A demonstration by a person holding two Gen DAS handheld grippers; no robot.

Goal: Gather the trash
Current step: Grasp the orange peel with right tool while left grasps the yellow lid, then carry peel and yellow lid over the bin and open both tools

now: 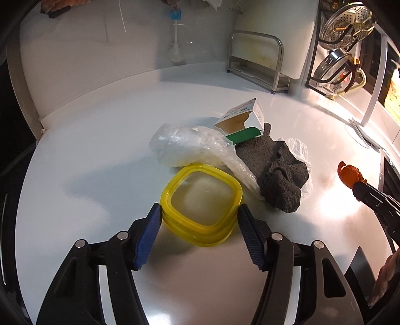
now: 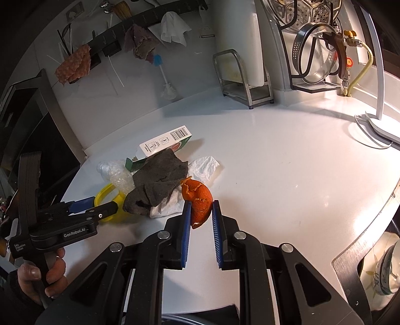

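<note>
On the white countertop (image 1: 100, 140) lies one small heap of trash, at the centre of the left wrist view and at middle left of the right wrist view. Counted, it holds one yellow-rimmed container lid (image 1: 202, 197), one crumpled clear plastic bag (image 1: 185, 147), one opened green-and-white carton (image 1: 241, 120), one dark grey cloth (image 1: 277, 172) and one crumpled white tissue (image 2: 205, 166) under the cloth.

The left gripper (image 1: 198, 217) has its two blue pads set either side of the lid's near edge, about half open. The left pad meets the rim; whether the right pad presses on it cannot be told. The lid lies flat on the counter, touching the plastic bag behind it.

The right gripper (image 2: 201, 217) is nearly closed, its jaws clamped on one piece of orange peel (image 2: 197, 200), held above the counter just right of the cloth. A hand (image 2: 42, 277) grips the left gripper's handle at lower left of the right wrist view.

At upper right stand one steel rack (image 2: 242, 77) and two perforated metal strainers (image 1: 347, 22).
</note>
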